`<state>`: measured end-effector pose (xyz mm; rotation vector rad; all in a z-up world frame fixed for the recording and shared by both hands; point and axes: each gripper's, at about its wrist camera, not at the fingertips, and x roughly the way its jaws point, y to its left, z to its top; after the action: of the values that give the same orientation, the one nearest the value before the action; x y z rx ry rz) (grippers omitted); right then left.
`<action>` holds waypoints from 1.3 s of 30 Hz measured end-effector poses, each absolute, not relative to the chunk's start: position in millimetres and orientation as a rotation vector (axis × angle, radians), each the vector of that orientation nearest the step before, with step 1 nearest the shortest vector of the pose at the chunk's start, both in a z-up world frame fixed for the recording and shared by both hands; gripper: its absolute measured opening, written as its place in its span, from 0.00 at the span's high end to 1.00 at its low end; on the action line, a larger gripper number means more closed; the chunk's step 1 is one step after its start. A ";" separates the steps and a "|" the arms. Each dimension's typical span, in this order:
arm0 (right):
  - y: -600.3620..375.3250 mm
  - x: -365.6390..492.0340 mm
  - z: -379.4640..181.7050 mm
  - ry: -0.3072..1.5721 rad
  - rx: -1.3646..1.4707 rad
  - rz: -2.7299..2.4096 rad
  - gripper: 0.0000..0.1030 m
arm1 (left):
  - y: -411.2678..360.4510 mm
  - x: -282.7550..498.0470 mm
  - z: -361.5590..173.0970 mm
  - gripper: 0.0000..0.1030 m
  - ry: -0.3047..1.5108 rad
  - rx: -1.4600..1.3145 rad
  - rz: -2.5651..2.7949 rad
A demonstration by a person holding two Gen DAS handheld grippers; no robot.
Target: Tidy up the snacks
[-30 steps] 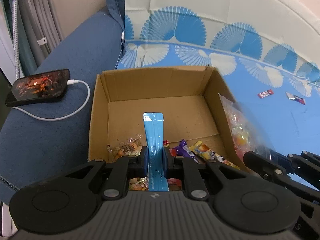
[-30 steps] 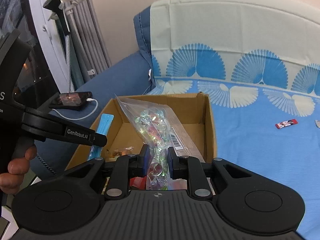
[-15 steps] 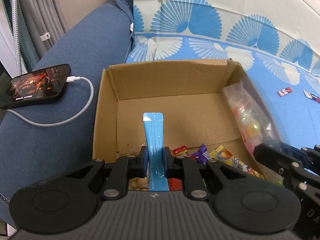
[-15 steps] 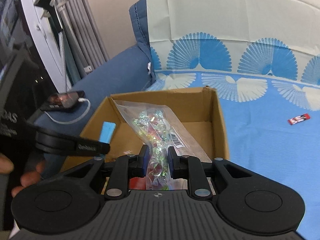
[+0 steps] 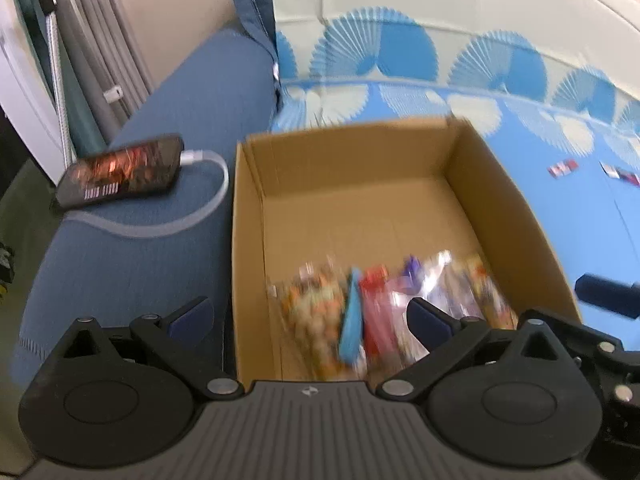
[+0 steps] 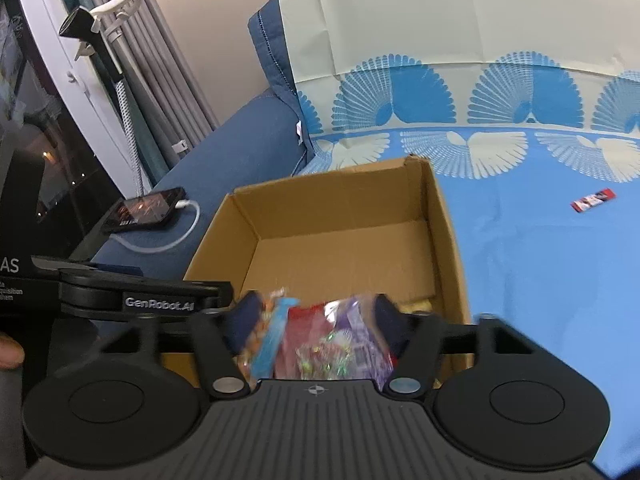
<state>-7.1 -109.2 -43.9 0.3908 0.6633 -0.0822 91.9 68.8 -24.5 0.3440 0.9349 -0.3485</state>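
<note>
An open cardboard box point(image 5: 360, 184) sits on the blue bed cover; it also shows in the right wrist view point(image 6: 344, 240). Several snacks lie at its near end. Among them are a blue bar point(image 5: 351, 328), seen too in the right wrist view point(image 6: 270, 336), and a clear candy bag point(image 6: 332, 354). My left gripper point(image 5: 308, 312) is open and empty over the box's near left edge. My right gripper point(image 6: 316, 316) is open and empty above the snacks. Two small red wrapped snacks point(image 5: 563, 168) point(image 5: 620, 172) lie on the cover to the right; one shows in the right wrist view point(image 6: 593, 200).
A phone point(image 5: 120, 170) on a white charging cable point(image 5: 192, 216) lies on the dark blue sofa arm left of the box. Grey curtains point(image 6: 160, 80) and a white door stand at the far left. A patterned cushion point(image 6: 460, 40) backs the bed.
Both grippers opened. The blue bar dropped from my left gripper and the candy bag from my right into the box. Both grippers pulled back and up a little.
</note>
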 end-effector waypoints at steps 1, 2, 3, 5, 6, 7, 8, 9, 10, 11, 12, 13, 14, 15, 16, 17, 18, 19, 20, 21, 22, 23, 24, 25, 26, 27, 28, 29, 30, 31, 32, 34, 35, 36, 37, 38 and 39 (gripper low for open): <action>-106.2 -15.6 -42.8 0.671 0.384 -0.080 0.19 | 71.8 83.0 -24.9 0.00 0.947 0.343 -0.353; -102.7 -24.7 -41.9 0.681 0.377 -0.080 0.18 | 75.7 71.8 -26.0 0.00 0.960 0.342 -0.357; -98.4 -34.4 -41.3 0.693 0.371 -0.081 0.13 | 79.7 58.9 -27.4 0.00 0.974 0.343 -0.357; -89.8 -51.7 -40.6 0.713 0.356 -0.088 0.09 | 86.4 36.5 -30.7 0.00 0.992 0.339 -0.341; -85.6 -60.5 -40.0 0.717 0.344 -0.095 0.09 | 89.5 25.7 -32.7 0.00 1.003 0.331 -0.331; -81.9 -68.3 -38.9 0.719 0.328 -0.099 0.08 | 91.7 17.6 -35.2 0.00 1.015 0.324 -0.328; -79.8 -74.5 -37.2 0.719 0.317 -0.101 0.08 | 93.0 10.1 -37.1 0.00 1.028 0.322 -0.332; -78.8 -80.8 -35.1 0.714 0.310 -0.106 0.07 | 93.9 3.7 -38.2 0.00 1.037 0.325 -0.337; -78.4 -86.7 -32.6 0.706 0.308 -0.114 0.07 | 94.1 -0.5 -37.5 0.00 1.041 0.330 -0.342; -78.3 -92.8 -29.7 0.696 0.307 -0.125 0.07 | 94.7 -3.9 -34.1 0.00 1.031 0.333 -0.345; -78.3 -96.7 -27.5 0.689 0.306 -0.135 0.07 | 96.7 -6.7 -29.1 0.00 1.009 0.327 -0.346; -78.3 -101.8 -26.0 0.682 0.305 -0.145 0.06 | 98.1 -9.7 -23.9 0.00 0.987 0.318 -0.349; -77.9 -106.9 -24.2 0.674 0.305 -0.155 0.06 | 99.3 -14.3 -19.4 0.00 0.967 0.310 -0.352; -77.2 -111.4 -22.9 0.666 0.304 -0.159 0.06 | 99.7 -18.6 -16.1 0.00 0.953 0.308 -0.356; -76.4 -115.6 -21.7 0.659 0.302 -0.164 0.06 | 98.7 -21.9 -13.6 0.00 0.943 0.310 -0.361; -75.0 -120.6 -20.1 0.652 0.298 -0.169 0.06 | 96.7 -24.8 -11.0 0.00 0.937 0.313 -0.366; -74.2 -124.4 -19.2 0.646 0.297 -0.172 0.06 | 95.8 -28.4 -9.2 0.00 0.932 0.317 -0.372; -73.5 -128.0 -17.6 0.638 0.297 -0.174 0.06 | 94.9 -31.8 -7.2 0.00 0.925 0.320 -0.379; -73.3 -131.5 -16.1 0.629 0.297 -0.177 0.06 | 94.2 -34.6 -5.7 0.00 0.918 0.322 -0.383; -73.0 -134.8 -14.3 0.620 0.297 -0.181 0.06 | 94.0 -38.2 -3.0 0.00 0.908 0.324 -0.388; -72.8 -137.7 -12.4 0.612 0.297 -0.186 0.06 | 93.8 -40.9 -0.7 0.00 0.899 0.326 -0.390; -72.7 -140.5 -11.1 0.605 0.298 -0.188 0.06 | 93.1 -42.4 1.4 0.00 0.890 0.327 -0.392; -72.3 -143.1 -10.2 0.597 0.300 -0.191 0.05 | 93.4 -45.2 3.9 0.00 0.881 0.329 -0.394; -72.1 -145.9 -9.0 0.590 0.301 -0.193 0.05 | 93.5 -47.8 6.0 0.00 0.873 0.330 -0.394; -72.0 -147.7 -8.3 0.585 0.303 -0.195 0.05 | 94.0 -49.9 7.3 0.00 0.867 0.331 -0.395; -72.0 -150.2 -7.5 0.579 0.304 -0.197 0.05 | 94.1 -52.3 9.1 0.00 0.861 0.332 -0.396; -72.0 -152.4 -6.7 0.574 0.306 -0.197 0.05 | 94.6 -53.7 10.5 0.00 0.857 0.333 -0.398; -72.1 -154.5 -5.8 0.568 0.307 -0.196 0.05 | 94.7 -55.6 12.0 0.00 0.852 0.334 -0.400; -71.9 -156.5 -4.7 0.562 0.308 -0.197 0.05 | 94.4 -57.7 13.4 0.00 0.847 0.335 -0.401; -72.1 -158.5 -3.8 0.556 0.309 -0.199 0.05 | 94.8 -59.6 14.6 0.00 0.842 0.336 -0.404; -73.0 -160.7 -2.9 0.548 0.314 -0.203 0.05 | 94.9 -61.4 15.6 0.00 0.836 0.337 -0.406; -73.7 -164.3 -1.7 0.538 0.322 -0.209 0.05 | 95.2 -64.2 17.4 0.00 0.827 0.340 -0.411; -74.5 -166.1 -1.2 0.534 0.327 -0.213 0.05 | 95.1 -65.7 18.4 0.00 0.822 0.341 -0.413; -74.9 -167.5 -0.9 0.531 0.329 -0.214 0.05 | 95.3 -66.5 19.1 0.00 0.818 0.341 -0.414; -75.3 -168.5 -0.8 0.529 0.331 -0.216 0.05 | 95.7 -67.3 19.9 0.00 0.816 0.342 -0.416; -75.0 -170.0 -1.0 0.525 0.331 -0.217 0.05 | 95.7 -68.1 20.5 0.00 0.814 0.341 -0.416; -74.8 -171.3 -0.4 0.521 0.331 -0.217 0.05 | 96.0 -68.3 20.8 0.00 0.813 0.341 -0.416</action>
<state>-171.3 -74.8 -0.5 0.3314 0.5209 -0.2169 -68.3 96.0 20.9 0.3408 0.8129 -0.4162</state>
